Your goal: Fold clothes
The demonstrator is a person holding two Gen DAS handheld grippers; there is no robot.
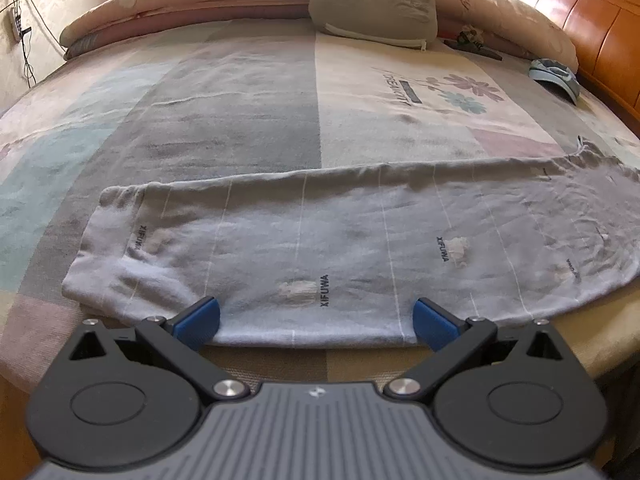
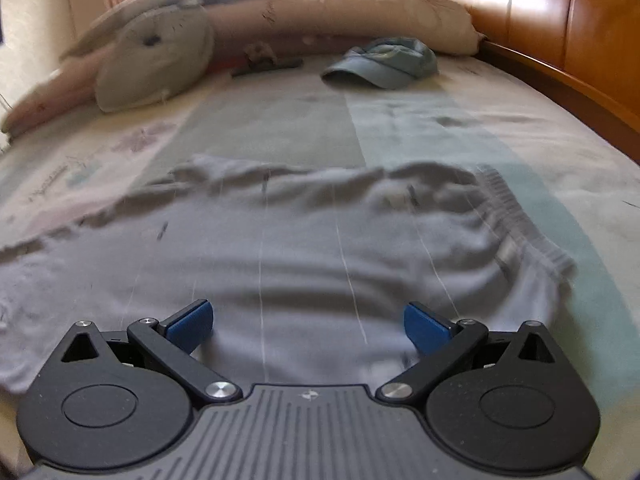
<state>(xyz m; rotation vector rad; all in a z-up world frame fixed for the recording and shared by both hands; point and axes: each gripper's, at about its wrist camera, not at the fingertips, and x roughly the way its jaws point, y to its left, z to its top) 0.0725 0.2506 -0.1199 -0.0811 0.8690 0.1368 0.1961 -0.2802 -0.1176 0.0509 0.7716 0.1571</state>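
Left gripper and right gripper both gape wide, grasping nothing, blue pads at the near edge of the grey XIFUWA pants, 6 o'clock.

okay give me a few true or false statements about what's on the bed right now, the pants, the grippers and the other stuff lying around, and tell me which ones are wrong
1. Both grippers, left gripper and right gripper, are open. True.
2. The grey pants lie stretched out along the near edge of the bed. True.
3. The blue cap sits on top of the pants. False: it lies apart, farther back near the wooden headboard.
4. The left gripper is clamped on the pants. False: its fingers are spread, with the hem between them.
5. A grey pillow rests at the far side. True.
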